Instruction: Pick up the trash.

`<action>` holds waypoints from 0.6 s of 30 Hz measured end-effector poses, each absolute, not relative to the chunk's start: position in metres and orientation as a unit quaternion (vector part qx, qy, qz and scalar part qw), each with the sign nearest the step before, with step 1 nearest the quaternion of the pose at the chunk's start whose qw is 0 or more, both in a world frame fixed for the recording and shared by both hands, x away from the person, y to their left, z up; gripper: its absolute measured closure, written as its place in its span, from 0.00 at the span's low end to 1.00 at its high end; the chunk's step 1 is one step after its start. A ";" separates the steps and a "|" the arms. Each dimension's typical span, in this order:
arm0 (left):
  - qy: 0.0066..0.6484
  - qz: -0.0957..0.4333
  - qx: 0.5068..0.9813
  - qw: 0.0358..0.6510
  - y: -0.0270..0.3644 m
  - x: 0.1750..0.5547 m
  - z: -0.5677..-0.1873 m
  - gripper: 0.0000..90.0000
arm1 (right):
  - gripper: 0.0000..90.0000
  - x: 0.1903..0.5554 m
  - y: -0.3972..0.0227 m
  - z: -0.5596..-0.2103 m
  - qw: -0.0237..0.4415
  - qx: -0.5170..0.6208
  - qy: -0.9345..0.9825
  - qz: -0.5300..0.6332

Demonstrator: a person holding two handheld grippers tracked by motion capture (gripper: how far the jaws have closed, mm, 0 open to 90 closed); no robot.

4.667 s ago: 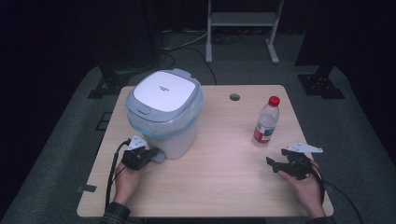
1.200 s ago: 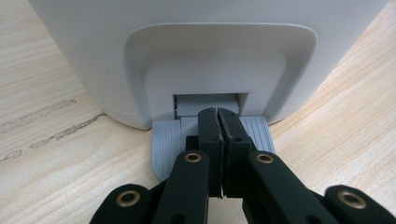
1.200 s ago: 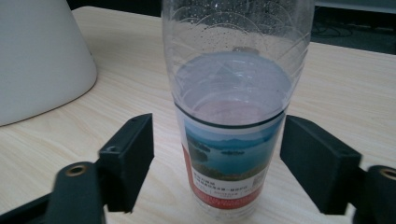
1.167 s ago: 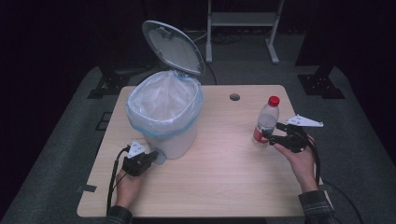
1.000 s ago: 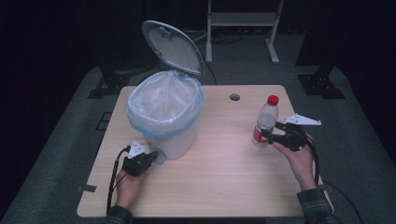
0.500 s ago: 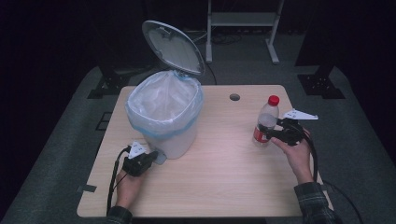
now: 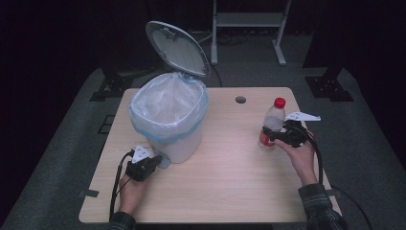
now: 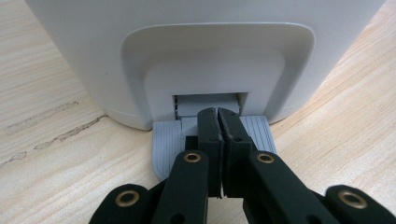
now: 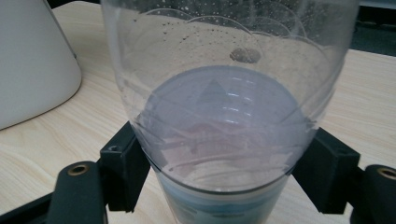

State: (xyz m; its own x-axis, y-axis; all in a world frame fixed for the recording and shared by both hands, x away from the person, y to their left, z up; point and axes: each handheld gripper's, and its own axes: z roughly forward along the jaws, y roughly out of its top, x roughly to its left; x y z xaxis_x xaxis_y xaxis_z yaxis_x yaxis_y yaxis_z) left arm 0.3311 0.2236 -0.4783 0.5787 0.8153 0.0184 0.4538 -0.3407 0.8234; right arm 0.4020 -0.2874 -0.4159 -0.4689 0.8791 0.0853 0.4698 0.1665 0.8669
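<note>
Upright, the plastic bottle (image 7: 272, 125) is standing near the right edge of the wooden table (image 7: 230, 187), its long axis running straight up and its red cap (image 7: 279, 102) pointing at the ceiling. The right gripper (image 7: 276, 136) is clasping it low on the body, its jaws having just been closing with the clear wall between them; in the right gripper view the black pads are pressing on both sides of the bottle (image 9: 224, 116). Well apart to the left, the white pedal bin (image 7: 170, 127) is sitting with its lid (image 7: 177, 48) tipped up and back, its liner bag showing. The left gripper (image 8: 218, 126), jaws pressed together with nothing between, is bearing down on the grey pedal (image 8: 166, 144) at the bin's foot. Bare tabletop is lying between bottle and bin.
</note>
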 end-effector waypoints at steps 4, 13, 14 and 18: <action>0.404 0.220 0.788 0.409 0.224 0.331 -0.478 0.98 | 0.29 0.402 -0.288 -0.416 0.226 0.462 0.729 0.451; 0.404 0.221 0.788 0.409 0.224 0.331 -0.478 0.98 | 0.31 0.400 -0.289 -0.416 0.232 0.458 0.731 0.449; 0.404 0.221 0.788 0.409 0.224 0.331 -0.478 0.98 | 0.31 0.400 -0.289 -0.416 0.234 0.457 0.732 0.449; 0.404 0.221 0.788 0.408 0.224 0.331 -0.478 0.98 | 0.31 0.399 -0.290 -0.415 0.233 0.454 0.734 0.449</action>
State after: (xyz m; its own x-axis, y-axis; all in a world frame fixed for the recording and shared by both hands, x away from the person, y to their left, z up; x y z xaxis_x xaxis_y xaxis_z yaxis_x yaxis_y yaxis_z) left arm 0.3311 0.2239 -0.4781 0.5764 0.8170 0.0184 0.4562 -0.3404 0.8222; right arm 0.3989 -0.2897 -0.4146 -0.4798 0.8749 0.0654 0.4568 0.1855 0.8700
